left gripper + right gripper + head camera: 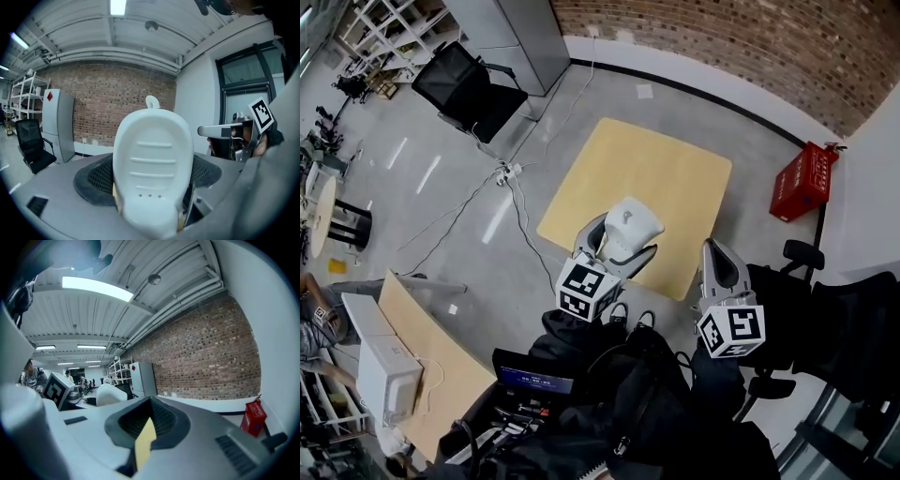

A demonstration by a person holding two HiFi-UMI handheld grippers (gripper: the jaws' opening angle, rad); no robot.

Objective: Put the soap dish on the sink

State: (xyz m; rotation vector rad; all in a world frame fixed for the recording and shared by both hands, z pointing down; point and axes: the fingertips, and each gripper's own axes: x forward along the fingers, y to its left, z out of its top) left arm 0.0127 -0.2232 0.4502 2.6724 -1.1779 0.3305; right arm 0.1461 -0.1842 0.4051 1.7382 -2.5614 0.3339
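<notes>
Between the left hand-held gripper's [154,206] jaws stands the soap dish [152,164].

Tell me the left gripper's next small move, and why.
Probably carry the soap dish onward in the left gripper without releasing: its jaws grip the dish, and no sink shows in any view, only a wooden table below.

We're in a lab-style open workspace, half office and half workshop. A bare brick wall [750,37] runs along the far side above a polished grey floor [422,187], where cables trail to a power strip [508,172]. There's white shelving [389,28], a grey cabinet [511,37], a black office chair [464,89], a pale wooden table [647,197] and a red crate [803,181]. Strip lights [96,288] hang from an exposed ribbed ceiling.
</notes>
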